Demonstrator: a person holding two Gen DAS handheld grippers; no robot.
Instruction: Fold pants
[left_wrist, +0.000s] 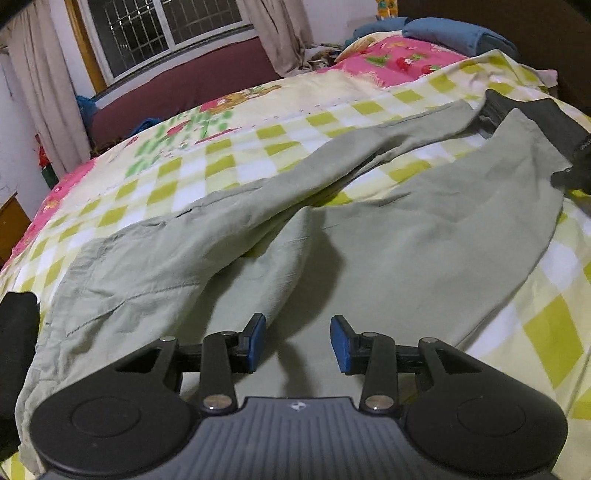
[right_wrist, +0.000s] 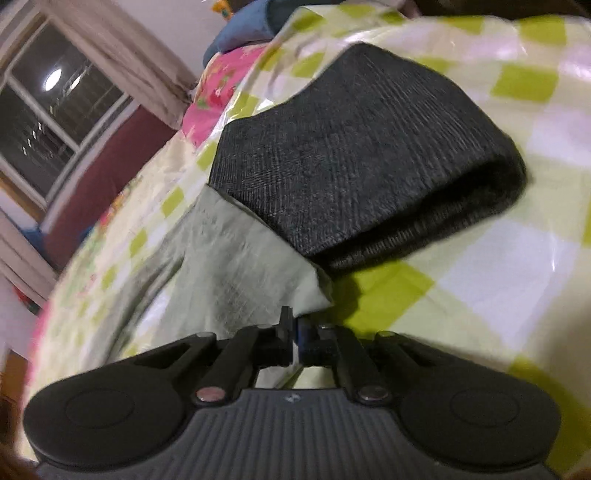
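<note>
Left claw (left_wrist: 298, 341) hangs open over the green pants (left_wrist: 369, 240) spread across the bed (left_wrist: 221, 158); right claw (right_wrist: 295, 332) is pinching a pant-leg corner beside the folded dark garment (right_wrist: 351, 155).

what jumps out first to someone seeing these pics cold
Pale green cotton pants sprawl across the yellow-green checked bedsheet, legs splayed apart. The right gripper is shut on one leg's hem corner, beside a folded dark grey knit garment, while the left gripper hovers open over the pants.
</note>
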